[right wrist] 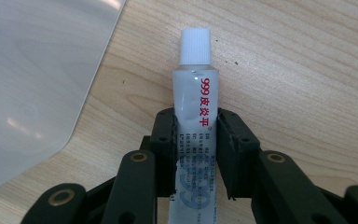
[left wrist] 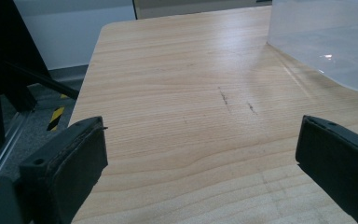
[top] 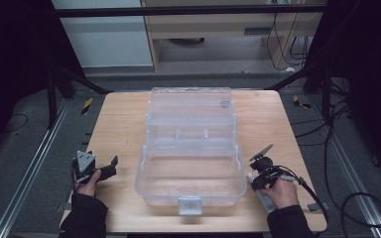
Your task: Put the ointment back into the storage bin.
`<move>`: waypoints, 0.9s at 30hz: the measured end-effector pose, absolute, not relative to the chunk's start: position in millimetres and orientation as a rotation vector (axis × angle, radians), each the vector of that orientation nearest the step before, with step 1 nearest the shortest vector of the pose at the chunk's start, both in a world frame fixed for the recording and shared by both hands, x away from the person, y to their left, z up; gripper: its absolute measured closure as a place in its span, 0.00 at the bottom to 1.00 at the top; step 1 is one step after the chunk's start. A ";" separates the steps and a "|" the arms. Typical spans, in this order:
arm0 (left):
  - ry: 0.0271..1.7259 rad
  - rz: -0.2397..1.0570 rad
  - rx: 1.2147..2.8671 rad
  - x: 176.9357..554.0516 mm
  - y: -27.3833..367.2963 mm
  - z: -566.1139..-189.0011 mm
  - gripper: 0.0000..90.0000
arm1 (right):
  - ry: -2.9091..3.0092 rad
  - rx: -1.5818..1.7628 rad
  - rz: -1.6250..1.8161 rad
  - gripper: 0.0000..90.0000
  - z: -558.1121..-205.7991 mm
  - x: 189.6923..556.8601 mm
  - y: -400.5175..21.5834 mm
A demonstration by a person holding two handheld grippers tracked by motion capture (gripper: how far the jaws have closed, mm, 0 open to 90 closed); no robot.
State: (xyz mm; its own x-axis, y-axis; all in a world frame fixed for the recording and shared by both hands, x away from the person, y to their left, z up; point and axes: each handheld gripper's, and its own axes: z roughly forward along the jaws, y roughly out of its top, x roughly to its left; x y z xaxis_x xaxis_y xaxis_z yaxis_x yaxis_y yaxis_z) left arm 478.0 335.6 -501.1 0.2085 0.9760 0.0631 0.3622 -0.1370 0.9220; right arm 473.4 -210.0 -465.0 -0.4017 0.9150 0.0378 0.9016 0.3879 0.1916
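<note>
A clear plastic box (top: 191, 171) stands open in the middle of the wooden table (top: 124, 124), its lid (top: 191, 104) folded back. To the right of its front corner, my right gripper (right wrist: 196, 126) is shut on a white ointment tube (right wrist: 195, 93) with red print and a ribbed white cap that points away from me. From above, the tube (top: 263, 197) lies low over the table under the right gripper (top: 258, 184). My left gripper (top: 110, 167) rests open at the front left of the table. Bare wood shows between the jaws of the left gripper (left wrist: 200, 140).
The box wall (left wrist: 326, 42) rises at the upper right of the left gripper view, and the box corner (right wrist: 28, 70) lies left of the tube. Dark frame legs (top: 54, 94) and cables (top: 337, 198) surround the table. A latch (top: 189, 204) sits at the box's front.
</note>
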 end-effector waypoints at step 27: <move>1.281 0.927 1.656 478.3 335.2 -501.1 0.02 | 2.575 1.530 0.492 0.78 -391.0 469.5 -233.1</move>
State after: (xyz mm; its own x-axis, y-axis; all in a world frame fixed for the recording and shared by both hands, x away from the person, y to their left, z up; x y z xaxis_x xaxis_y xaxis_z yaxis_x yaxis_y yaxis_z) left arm 478.3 335.2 -501.1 0.2089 0.9758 0.0647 0.3665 -0.1394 0.9199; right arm 469.5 -233.1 -391.0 -0.4876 0.8700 0.0728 0.8357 0.4409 0.3275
